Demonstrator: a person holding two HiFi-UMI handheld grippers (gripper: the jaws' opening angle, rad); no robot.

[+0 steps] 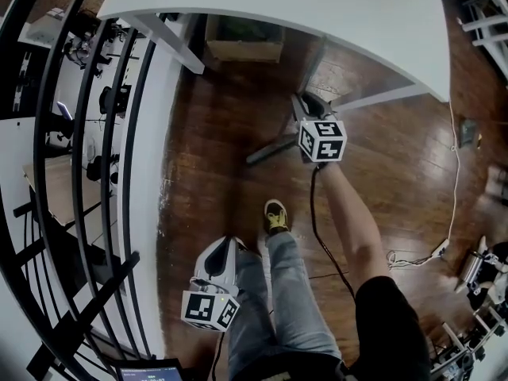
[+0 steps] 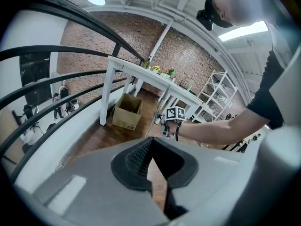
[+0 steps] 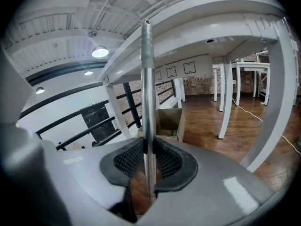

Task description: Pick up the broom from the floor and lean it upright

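Note:
The broom's metal handle [image 3: 148, 93] stands upright between the pads of my right gripper [image 3: 149, 157], which is shut on it. Its top reaches the underside edge of the white table [image 3: 197, 18]. From the head view my right gripper [image 1: 306, 103] is held out low beside the table's edge [image 1: 317, 6], and it hides most of the handle; the broom's head is not visible. My left gripper [image 1: 230, 246] hangs near the person's left leg. In its own view the left gripper [image 2: 151, 147] has its tips together and nothing between them.
A cardboard box [image 1: 244, 42] sits on the wood floor under the table. A black railing [image 1: 95, 173] runs along the left. A white cable with a power strip [image 1: 440, 248] lies on the floor at the right. The person's foot [image 1: 275, 215] stands between the grippers.

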